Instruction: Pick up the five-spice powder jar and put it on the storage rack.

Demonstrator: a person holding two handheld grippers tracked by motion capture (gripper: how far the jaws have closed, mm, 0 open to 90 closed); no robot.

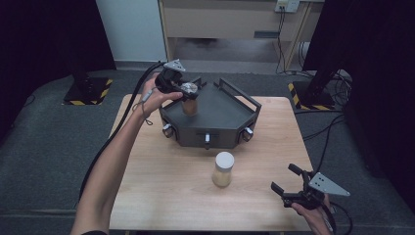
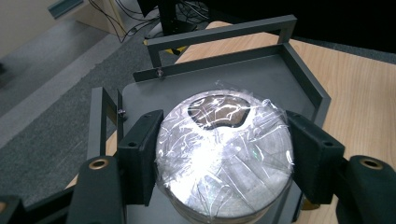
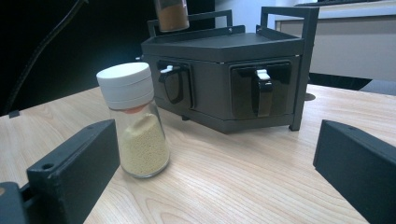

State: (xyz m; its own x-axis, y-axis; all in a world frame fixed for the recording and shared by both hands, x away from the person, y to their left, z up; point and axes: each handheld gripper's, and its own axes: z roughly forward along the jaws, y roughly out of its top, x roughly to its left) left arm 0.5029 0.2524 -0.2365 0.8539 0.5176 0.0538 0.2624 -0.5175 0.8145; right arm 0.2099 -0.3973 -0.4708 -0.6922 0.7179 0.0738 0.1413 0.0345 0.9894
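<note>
My left gripper (image 1: 188, 91) is shut on a spice jar (image 1: 189, 104) with brown contents, held by its film-wrapped lid (image 2: 224, 149) just above the top of the dark grey rack (image 1: 222, 110). In the left gripper view both black pads (image 2: 140, 156) press the lid's sides. A second jar (image 1: 223, 169) with a white cap and yellow grains (image 3: 142, 145) stands upright on the wooden table in front of the rack. My right gripper (image 1: 288, 182) is open near the table's front right corner, apart from that jar.
The rack (image 3: 233, 74) has latched drawers on its front faces and raised rails along its top edges. The wooden table (image 1: 161, 191) has bare room at the front left. Black stands and cables lie on the grey floor around the table.
</note>
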